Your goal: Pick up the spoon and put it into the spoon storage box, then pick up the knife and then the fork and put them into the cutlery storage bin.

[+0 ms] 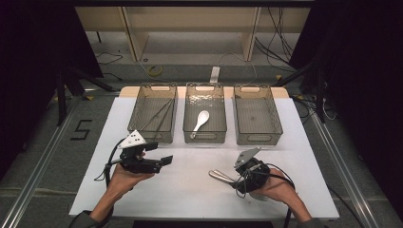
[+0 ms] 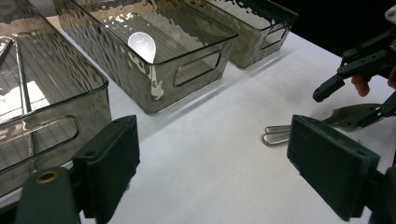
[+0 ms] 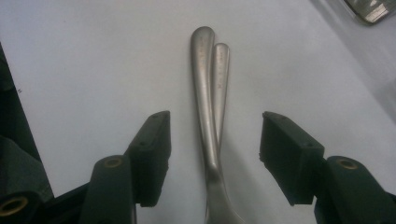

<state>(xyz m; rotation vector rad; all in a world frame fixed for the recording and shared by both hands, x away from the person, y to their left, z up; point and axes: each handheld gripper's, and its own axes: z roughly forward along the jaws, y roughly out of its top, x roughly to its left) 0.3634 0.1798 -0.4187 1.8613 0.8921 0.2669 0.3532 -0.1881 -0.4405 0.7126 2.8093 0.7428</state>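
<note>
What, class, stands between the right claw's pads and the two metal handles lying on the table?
Nothing visible. The right claw straddles the two metal handles, which lie side by side on the white table. Bare gaps separate each of the pads from the metal; the jaws are open, not yet pressing.

Bright overhead light whitens the counter [image 1: 190, 190] while the room around it stays dark. Glare ripples on the middle bin [image 2: 154, 88]. Both gripper views blur slightly near the lens; shadows stay soft.

Two black handheld tools, left [image 1: 164, 153] and right [image 1: 236, 176], each topped by a grey three-cornered plate, trail black cables; brass-coloured rivets stud their arms; grey sleeves at the wrists.
</note>
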